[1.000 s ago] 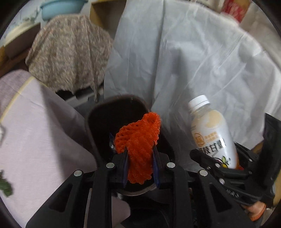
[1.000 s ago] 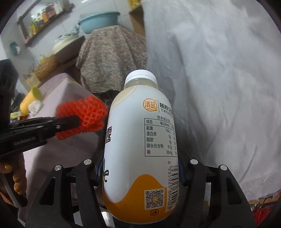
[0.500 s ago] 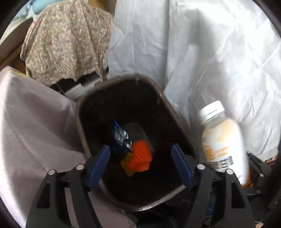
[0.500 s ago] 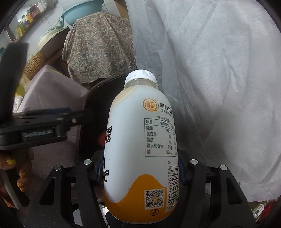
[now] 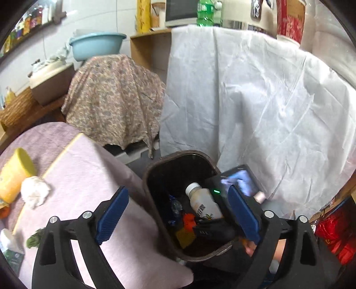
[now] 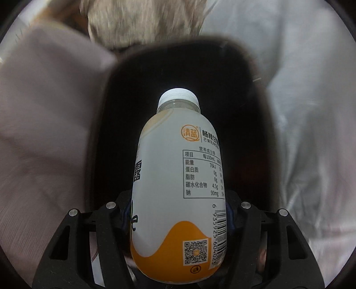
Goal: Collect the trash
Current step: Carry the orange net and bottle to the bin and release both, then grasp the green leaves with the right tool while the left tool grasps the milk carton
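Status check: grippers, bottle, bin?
Left gripper open, empty. Right gripper shut on bottle, cap pointing into bin. Nothing blocking the drop.

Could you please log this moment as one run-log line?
left gripper: open, empty | right gripper: shut on bottle, over bin | orange net: in bin

A white tiled wall [image 5: 104,17] runs behind the scene, with a shelf of jars [image 5: 29,21] high at the left. A pale blue basin [image 5: 96,45] sits above a piece of furniture draped in a brown patterned cloth [image 5: 113,97]. Beside it, a large crumpled white sheet [image 5: 255,106] hangs over a wooden cabinet [image 5: 146,51]. A woven basket [image 5: 15,110] stands at the left. The bench [image 5: 84,177] wears a mauve cloth. Light is soft and even.
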Demonstrator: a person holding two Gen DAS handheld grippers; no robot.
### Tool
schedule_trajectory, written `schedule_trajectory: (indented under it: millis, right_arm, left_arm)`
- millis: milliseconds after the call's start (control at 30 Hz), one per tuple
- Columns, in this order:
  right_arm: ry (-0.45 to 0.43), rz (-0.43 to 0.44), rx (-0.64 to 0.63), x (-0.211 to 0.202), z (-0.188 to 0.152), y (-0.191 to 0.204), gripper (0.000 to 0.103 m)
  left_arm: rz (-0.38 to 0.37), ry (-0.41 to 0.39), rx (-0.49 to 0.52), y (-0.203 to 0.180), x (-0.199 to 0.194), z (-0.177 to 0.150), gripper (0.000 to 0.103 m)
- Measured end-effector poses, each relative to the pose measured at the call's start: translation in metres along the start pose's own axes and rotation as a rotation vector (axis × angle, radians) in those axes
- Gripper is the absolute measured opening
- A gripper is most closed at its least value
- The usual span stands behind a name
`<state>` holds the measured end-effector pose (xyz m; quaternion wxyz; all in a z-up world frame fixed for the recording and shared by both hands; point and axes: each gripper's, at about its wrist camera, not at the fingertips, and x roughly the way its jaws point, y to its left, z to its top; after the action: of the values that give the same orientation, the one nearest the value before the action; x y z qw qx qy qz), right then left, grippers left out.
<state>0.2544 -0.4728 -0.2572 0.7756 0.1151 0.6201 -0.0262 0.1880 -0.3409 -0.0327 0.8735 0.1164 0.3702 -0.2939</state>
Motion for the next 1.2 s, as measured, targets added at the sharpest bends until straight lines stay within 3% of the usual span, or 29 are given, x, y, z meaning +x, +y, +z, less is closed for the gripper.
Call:
schedule_trajectory:
  millis: [133, 333, 400, 467, 567, 700, 900, 1067, 1200]
  right_arm:
    - [0.119, -0.048, -0.013, 0.038, 0.017, 0.006, 0.061]
    - [0.201, -0.056, 0.04, 0.073, 0.035, 0.003, 0.062]
    - [0.211, -0.077, 0.042, 0.079, 0.038, 0.004, 0.063]
    - [0.204, -0.091, 0.052, 0.081, 0.038, 0.003, 0.072]
    - [0.172, -0.084, 0.058, 0.071, 0.029, 0.007, 0.072]
    - [0.082, -0.075, 0.043, 0.038, 0.023, 0.017, 0.072]
    - [-0.135, -0.073, 0.02, -0.041, -0.008, 0.036, 0.074]
    - [-0.344, 0.015, 0.039, -0.114, -0.047, 0.057, 0.08]
    - [-0.48, 0.092, -0.028, -0.162, -0.075, 0.095, 0.082]
  left_arm:
    - [0.001, -0.015, -0.022, 0.013, -0.018, -0.004, 0.09]
    - [-0.013, -0.04, -0.079, 0.036, -0.044, -0.017, 0.09]
    - [-0.009, -0.047, -0.085, 0.041, -0.052, -0.023, 0.09]
    - [0.008, -0.05, -0.082, 0.046, -0.058, -0.03, 0.09]
    - [0.016, -0.054, -0.094, 0.056, -0.067, -0.04, 0.09]
    - [0.026, -0.057, -0.133, 0.078, -0.079, -0.053, 0.09]
    - [0.031, -0.096, -0.16, 0.111, -0.106, -0.084, 0.095]
    - [0.066, -0.12, -0.156, 0.139, -0.13, -0.113, 0.096]
    - [0.13, -0.131, -0.139, 0.171, -0.15, -0.132, 0.097]
